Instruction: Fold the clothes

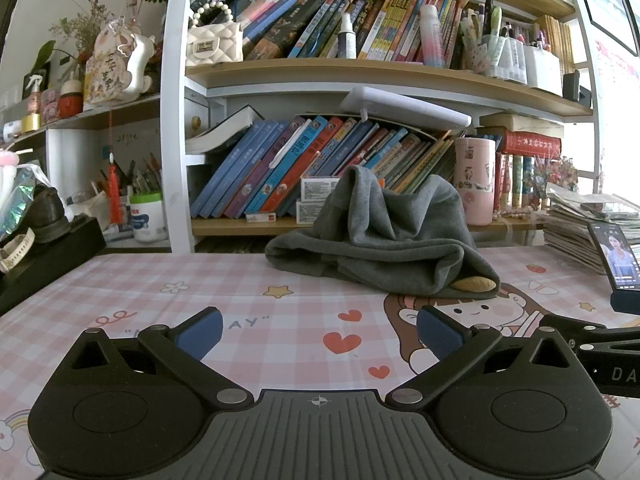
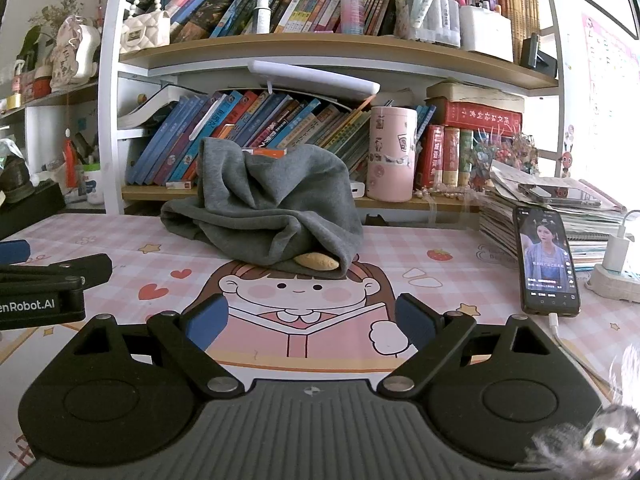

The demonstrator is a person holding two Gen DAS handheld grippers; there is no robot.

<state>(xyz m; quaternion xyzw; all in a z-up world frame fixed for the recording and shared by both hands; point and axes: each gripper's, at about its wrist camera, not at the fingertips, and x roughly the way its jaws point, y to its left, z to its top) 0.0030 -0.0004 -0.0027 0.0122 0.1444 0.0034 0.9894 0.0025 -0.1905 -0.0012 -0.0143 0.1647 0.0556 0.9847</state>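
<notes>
Here the left gripper and right gripper both hover low over the pink checked cartoon table mat, blue pads spread wide with nothing between them, probably poised side by side to reach in together. Well ahead of both lies the crumpled grey fleece garment, heaped against the wooden bookshelf and unfolded; a tan patch shows under its near edge, perhaps a lining or print. To the right, a black smartphone stands propped, playing video. Readable writing: "enRobot.AI" on the left tool's side, and "AY" on the mat.
</notes>
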